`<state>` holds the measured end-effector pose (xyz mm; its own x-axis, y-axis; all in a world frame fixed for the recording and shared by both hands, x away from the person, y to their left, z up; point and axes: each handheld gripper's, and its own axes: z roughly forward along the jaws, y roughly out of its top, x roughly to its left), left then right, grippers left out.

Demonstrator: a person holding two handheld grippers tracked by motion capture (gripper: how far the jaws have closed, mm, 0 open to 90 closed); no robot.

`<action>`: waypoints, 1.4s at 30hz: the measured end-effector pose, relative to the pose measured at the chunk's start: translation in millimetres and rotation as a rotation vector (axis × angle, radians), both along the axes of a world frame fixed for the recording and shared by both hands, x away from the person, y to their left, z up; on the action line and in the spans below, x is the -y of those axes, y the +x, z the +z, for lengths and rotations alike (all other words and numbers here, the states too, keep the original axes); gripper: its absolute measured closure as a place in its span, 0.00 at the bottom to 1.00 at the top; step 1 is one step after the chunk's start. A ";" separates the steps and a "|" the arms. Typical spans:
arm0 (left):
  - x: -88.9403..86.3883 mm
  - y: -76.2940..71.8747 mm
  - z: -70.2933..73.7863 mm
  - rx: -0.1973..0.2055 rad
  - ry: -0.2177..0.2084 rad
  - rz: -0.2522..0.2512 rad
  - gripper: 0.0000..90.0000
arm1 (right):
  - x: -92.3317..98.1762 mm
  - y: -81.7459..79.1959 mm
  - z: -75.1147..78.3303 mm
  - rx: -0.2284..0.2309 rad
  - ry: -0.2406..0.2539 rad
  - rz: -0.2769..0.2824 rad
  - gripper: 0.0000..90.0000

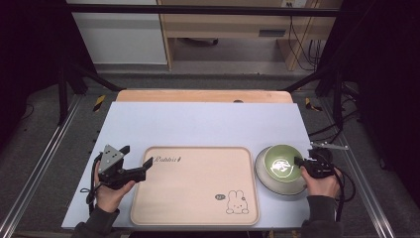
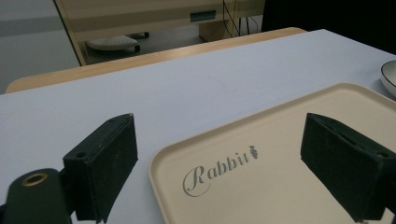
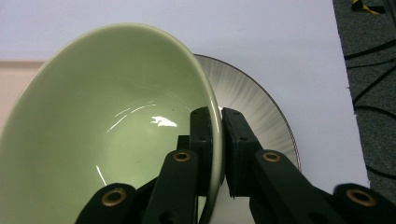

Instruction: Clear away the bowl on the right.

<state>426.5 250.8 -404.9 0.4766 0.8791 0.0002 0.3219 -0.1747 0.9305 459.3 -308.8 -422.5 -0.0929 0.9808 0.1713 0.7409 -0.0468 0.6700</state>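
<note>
A pale blue-grey worktop [image 1: 198, 124] with a wooden strip along its far edge stands on a grey floor between metal rails. Beyond it are light wooden furniture and dark cables on the right.

A beige tray [image 1: 195, 186] lies flat at the near middle of the worktop, printed with "Rabbit" at its far left corner and a small rabbit drawing near its right front corner. Nothing lies on it.

Just right of the tray sits a grey plate [image 1: 277, 184] with a dark rim, and over it is a green bowl [image 1: 282, 162], tilted in the right gripper view. The right gripper [image 3: 217, 140] is clamped on the bowl's rim, one jaw inside and one outside.

The left gripper [image 2: 219, 163] is held by the tray's far left corner with its jaws wide apart and nothing between them; the corner lies under the gap.
</note>
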 end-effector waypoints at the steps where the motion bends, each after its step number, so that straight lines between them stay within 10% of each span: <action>1: 0.0 -0.1 0.1 0.000 -0.001 0.000 0.12 | 0.4 -0.7 0.9 0.003 0.001 0.002 0.93; 42: 1.0 -0.4 0.3 0.003 -0.004 -0.003 0.12 | -23.4 -15.8 35.5 0.122 0.010 0.109 0.93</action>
<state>426.1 249.7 -404.6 0.4792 0.8777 -0.0018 0.3187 -0.1721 0.9321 443.5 -285.5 -387.1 -0.2193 0.9621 0.1622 0.6552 0.0221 0.7551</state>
